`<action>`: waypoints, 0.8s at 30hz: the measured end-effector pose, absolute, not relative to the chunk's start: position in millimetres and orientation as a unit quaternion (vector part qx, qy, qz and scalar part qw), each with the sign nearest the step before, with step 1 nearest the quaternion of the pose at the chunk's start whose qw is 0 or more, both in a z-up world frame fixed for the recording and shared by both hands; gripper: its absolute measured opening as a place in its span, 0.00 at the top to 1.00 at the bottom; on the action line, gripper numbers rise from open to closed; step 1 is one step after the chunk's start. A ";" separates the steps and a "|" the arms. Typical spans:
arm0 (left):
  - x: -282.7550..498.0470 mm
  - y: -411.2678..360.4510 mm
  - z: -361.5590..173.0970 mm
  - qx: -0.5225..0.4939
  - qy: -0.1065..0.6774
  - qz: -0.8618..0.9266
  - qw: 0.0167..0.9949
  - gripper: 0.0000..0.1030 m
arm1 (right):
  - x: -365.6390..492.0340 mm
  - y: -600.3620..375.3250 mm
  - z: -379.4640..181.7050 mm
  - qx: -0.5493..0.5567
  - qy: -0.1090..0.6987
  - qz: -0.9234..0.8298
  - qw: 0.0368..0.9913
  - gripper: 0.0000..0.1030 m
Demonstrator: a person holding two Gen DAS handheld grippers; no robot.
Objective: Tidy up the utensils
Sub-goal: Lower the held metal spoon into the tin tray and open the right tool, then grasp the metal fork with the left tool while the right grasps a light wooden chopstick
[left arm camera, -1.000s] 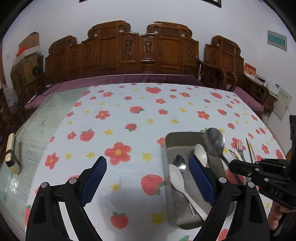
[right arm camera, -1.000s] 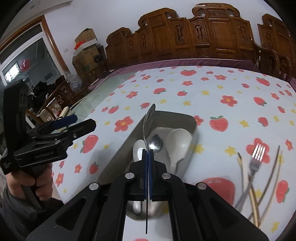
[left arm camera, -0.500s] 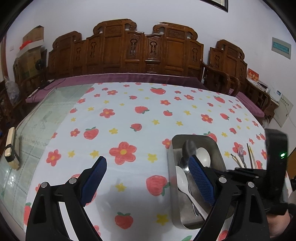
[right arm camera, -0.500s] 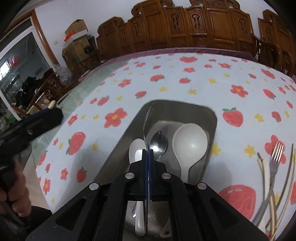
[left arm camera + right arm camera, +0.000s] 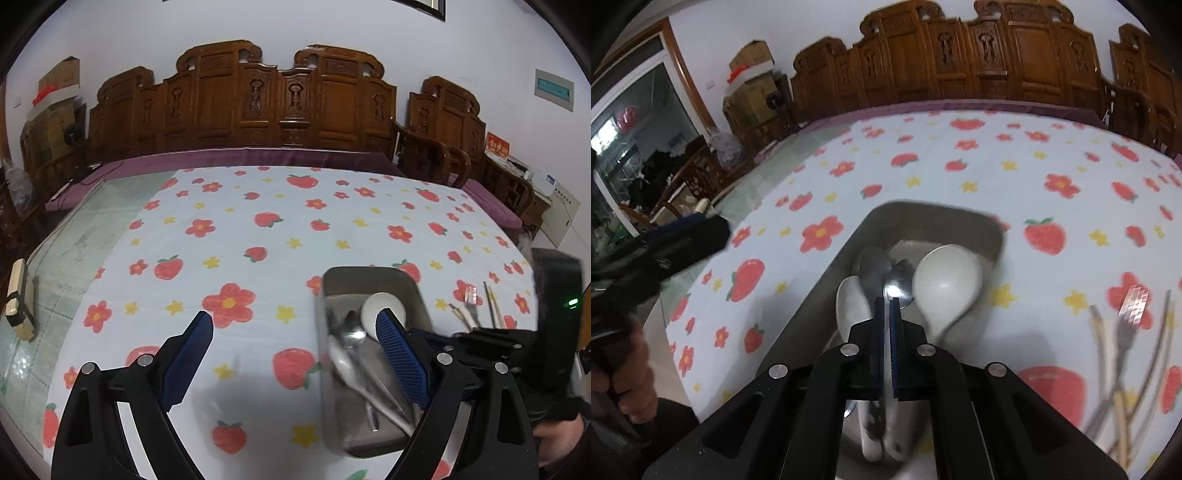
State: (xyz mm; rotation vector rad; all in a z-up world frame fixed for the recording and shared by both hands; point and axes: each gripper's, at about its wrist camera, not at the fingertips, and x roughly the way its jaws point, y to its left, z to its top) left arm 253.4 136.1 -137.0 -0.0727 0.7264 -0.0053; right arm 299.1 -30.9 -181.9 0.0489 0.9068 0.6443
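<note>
So at this point my right gripper (image 5: 885, 306) was down low over the metal tray (image 5: 960, 218), fingers pinched nearly together with just a thin slit between the pads. I honestly couldn't tell if the big steel spoon (image 5: 873, 271) was clamped or already loose; its bowl lay in the tray just ahead of the tips, on top of the white spoon (image 5: 849, 299). Also in there: a small steel spoon (image 5: 899, 284) and the round white ladle-type spoon (image 5: 947, 282). My left gripper (image 5: 293, 338) hung over the strawberry tablecloth (image 5: 258, 221) beside the tray, fingers spread wide, holding nothing. So I'd say the spoons were basically sorted. The fork (image 5: 1132, 310) and chopsticks (image 5: 1108, 343) were out on the cloth to the right, waiting their turn.
</note>
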 end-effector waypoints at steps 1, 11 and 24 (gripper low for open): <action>252.7 131.5 -136.4 -0.036 0.354 -0.007 0.934 0.16 | 295.1 -39.2 -175.7 0.019 0.422 0.306 0.853 0.95; 238.2 59.0 -130.5 -0.008 0.341 -0.064 0.938 0.16 | 264.1 -177.8 -138.0 -0.012 0.387 0.234 0.892 0.95; 222.1 -11.4 -156.1 0.008 0.375 -0.122 0.919 0.16 | 271.0 -249.3 -186.6 0.001 0.426 0.153 0.892 0.68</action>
